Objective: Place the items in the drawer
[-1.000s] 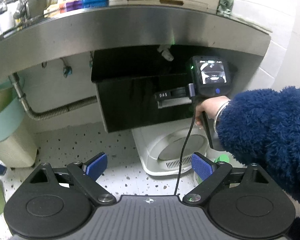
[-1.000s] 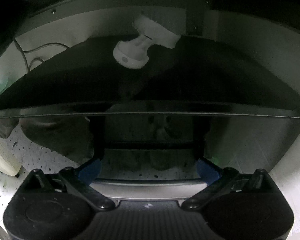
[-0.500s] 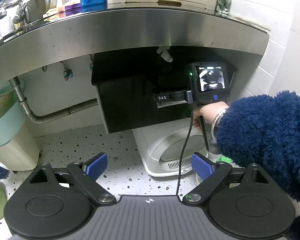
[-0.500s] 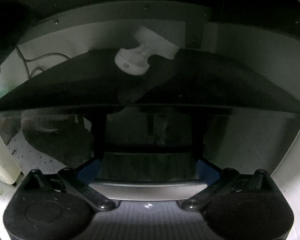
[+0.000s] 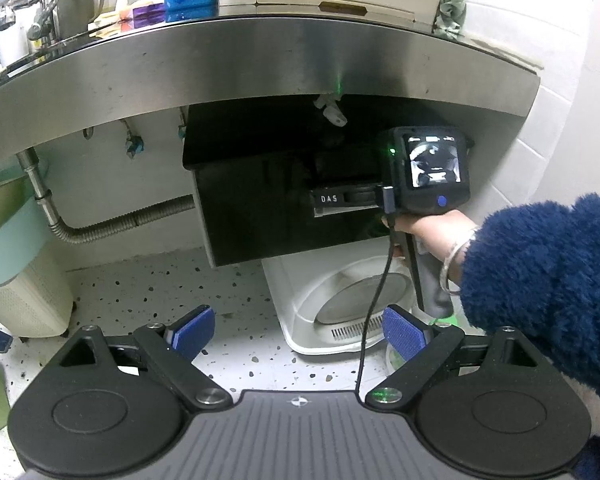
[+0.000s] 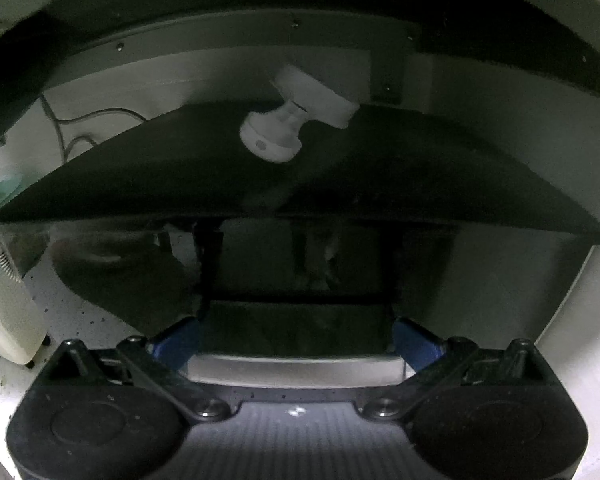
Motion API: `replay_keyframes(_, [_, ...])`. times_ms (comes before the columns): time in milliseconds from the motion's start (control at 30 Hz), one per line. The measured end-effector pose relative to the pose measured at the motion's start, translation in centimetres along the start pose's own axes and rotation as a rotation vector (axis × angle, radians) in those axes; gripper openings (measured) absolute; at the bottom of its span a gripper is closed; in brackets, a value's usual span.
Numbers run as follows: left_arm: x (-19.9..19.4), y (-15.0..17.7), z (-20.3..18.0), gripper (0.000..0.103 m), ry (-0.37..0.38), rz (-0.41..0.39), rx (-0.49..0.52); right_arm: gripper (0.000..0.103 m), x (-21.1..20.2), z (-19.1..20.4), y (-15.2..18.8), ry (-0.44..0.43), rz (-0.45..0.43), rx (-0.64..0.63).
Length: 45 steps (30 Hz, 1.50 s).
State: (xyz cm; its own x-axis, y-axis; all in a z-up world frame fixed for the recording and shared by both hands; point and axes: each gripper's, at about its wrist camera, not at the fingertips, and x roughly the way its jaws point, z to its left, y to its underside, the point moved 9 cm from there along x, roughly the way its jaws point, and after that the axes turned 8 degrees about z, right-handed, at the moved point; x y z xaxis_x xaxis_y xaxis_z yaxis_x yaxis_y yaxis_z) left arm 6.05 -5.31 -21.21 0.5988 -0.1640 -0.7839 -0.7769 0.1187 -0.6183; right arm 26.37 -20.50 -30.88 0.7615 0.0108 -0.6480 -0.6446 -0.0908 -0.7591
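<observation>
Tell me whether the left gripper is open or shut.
Open. In the left wrist view the left gripper has its two blue pads set wide apart, with only the speckled floor and a white appliance between them.

The left gripper [image 5: 298,334] has a black body with two round discs, silver screws, a ribbed grey plate bearing a small cross mark, and blue padded fingertips [image 5: 192,331]. The right gripper [image 6: 296,340], seen from the left camera, is a dark handheld unit with a lit screen, blue button, green light and black cable. A fluffy navy sleeve [image 5: 540,280] and silver bracelet [image 5: 452,264] frame bare skin.
</observation>
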Motion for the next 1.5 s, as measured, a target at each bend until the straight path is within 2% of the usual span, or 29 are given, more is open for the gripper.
replay_keyframes(367, [-0.1, -0.2, 0.0, 0.091, 0.008, -0.008, -0.005, 0.103, -5.4, -0.9, 0.7, -0.007, -0.017, 0.011])
replay_keyframes(600, [-0.5, -0.6, 0.1, 0.091, -0.001, -0.025, -0.002, 0.103, -10.6, -0.9, 1.7, -0.012, -0.017, 0.007])
replay_keyframes(933, [-1.2, -1.0, -0.2, 0.091, -0.007, -0.057, 0.006, 0.103, -17.9, -1.0, 1.7, 0.012, -0.014, 0.082])
replay_keyframes(1167, [-1.8, -1.2, 0.0, 0.091, -0.018, -0.084, -0.005, 0.103, -21.2, 0.3, 2.0, 0.005, 0.015, 0.079])
replay_keyframes(1500, [-2.2, -1.2, -0.3, 0.091, -0.024, -0.102, 0.005, 0.103, -24.4, 0.6, 3.3, 0.056, 0.020, 0.113])
